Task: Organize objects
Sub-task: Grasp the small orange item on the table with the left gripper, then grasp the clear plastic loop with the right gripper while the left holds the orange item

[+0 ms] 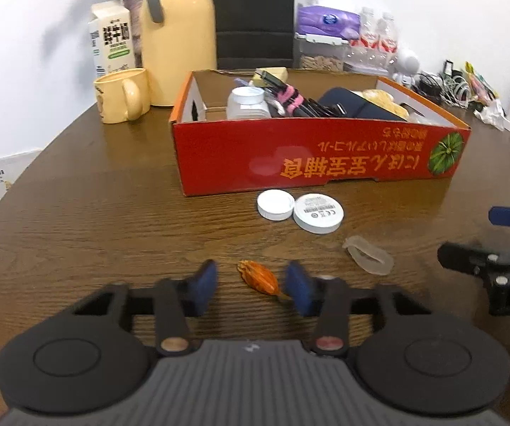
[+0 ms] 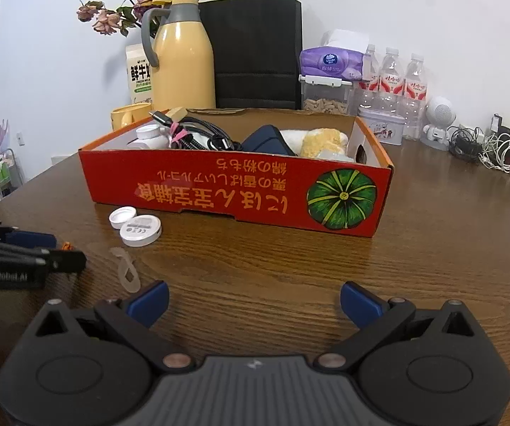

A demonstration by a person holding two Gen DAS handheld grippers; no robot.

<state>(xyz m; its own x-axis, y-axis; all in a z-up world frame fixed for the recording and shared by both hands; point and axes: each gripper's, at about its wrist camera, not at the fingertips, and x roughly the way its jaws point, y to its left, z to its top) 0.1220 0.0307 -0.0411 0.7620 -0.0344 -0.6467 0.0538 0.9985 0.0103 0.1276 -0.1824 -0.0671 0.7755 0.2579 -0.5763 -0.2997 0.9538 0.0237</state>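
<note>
Left wrist view: your left gripper [image 1: 251, 285] is hanging low over the brown tabletop [image 1: 88, 213], its blue fingers [image 1: 203, 285] standing narrow on either side of a small orange piece [image 1: 258, 277], perhaps a dried pod. The piece is lying flat between them, angled, with its tail end touching or nearly touching the right-hand finger and a gap showing on the other side. The pads are not yet pressing it. To grip well, you are wanting the piece centred, so nudge the gripper a little toward that tail end, keep the tips close to the wood, and close slowly so the piece is not skidding away. Beyond it two white lids [image 1: 299, 209] are lying side by side, touching, just in front of the red box [image 1: 311, 152], which is already holding cables, a jar and a dark pouch. A clear soft piece [image 1: 368, 255] is lying to the right, near your other gripper's arm.

Right wrist view: your right gripper [image 2: 255, 301] is hovering over bare tabletop with its fingers spread wide and nothing between them. The orange piece is only just peeking out at the far left, mostly hidden behind the left gripper. The red box is sitting straight ahead, open on top, ready for a drop.
</note>
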